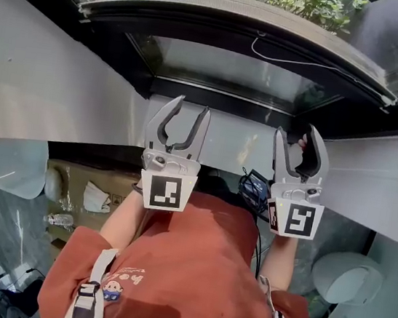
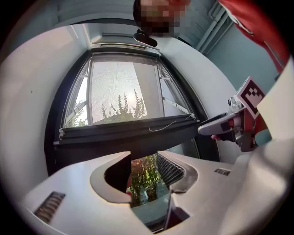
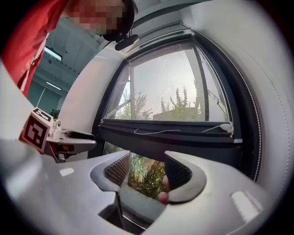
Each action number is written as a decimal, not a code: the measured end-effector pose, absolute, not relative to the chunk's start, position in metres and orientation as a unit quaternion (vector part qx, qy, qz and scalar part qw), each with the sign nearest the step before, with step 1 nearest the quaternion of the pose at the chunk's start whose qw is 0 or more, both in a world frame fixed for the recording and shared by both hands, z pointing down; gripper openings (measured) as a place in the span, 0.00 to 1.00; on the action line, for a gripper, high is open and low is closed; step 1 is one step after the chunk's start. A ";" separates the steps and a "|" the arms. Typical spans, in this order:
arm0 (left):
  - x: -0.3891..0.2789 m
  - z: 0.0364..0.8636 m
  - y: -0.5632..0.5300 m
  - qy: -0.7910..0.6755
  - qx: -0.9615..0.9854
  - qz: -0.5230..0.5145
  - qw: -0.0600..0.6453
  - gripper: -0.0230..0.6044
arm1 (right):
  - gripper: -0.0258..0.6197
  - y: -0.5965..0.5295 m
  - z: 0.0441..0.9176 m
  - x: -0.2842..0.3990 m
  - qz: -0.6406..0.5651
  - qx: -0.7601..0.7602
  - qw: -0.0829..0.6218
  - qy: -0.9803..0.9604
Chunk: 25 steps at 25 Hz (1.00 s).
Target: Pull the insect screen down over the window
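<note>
The insect screen's dark pull bar [image 2: 128, 131] runs across the window partway down, with a thin white cord [image 2: 167, 125] lying along it. Pale mesh [image 2: 115, 87] covers the pane above the bar, and green plants show below it. The head view shows the same bar [image 1: 241, 17] and cord [image 1: 294, 60]. My left gripper [image 1: 189, 113] is raised towards the window, open and empty, and stands below the bar in its own view [image 2: 143, 160]. My right gripper [image 1: 299, 136] is level beside it, open, its jaws [image 3: 147, 167] apart with nothing between them. Neither touches the bar [image 3: 170, 137].
White wall panels [image 1: 40, 88] flank the dark window frame [image 1: 222, 99]. Below are a cardboard box [image 1: 85, 186], a pale round fixture [image 1: 7, 164] at the left and another [image 1: 347, 278] at the right. The person's red shirt [image 1: 191, 264] fills the lower middle.
</note>
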<state>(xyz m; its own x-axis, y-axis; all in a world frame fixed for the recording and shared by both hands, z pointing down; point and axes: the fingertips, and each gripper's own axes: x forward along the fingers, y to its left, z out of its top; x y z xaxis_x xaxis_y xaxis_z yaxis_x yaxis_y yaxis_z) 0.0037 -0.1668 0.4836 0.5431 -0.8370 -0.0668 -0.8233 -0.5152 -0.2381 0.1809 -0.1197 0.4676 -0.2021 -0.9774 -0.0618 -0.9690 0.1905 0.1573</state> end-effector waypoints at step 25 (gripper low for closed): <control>-0.012 0.483 -0.165 0.495 -0.861 -0.010 0.115 0.10 | 0.12 -0.113 0.465 0.193 -0.101 0.685 0.008 -0.721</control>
<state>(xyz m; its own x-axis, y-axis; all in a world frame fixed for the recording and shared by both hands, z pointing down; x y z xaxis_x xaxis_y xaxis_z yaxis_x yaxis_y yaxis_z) -0.0119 -0.1652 0.4830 0.5098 -0.8548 -0.0969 -0.8505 -0.4837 -0.2068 0.1927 -0.1128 0.4648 -0.0603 -0.9901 -0.1270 -0.9869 0.0401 0.1561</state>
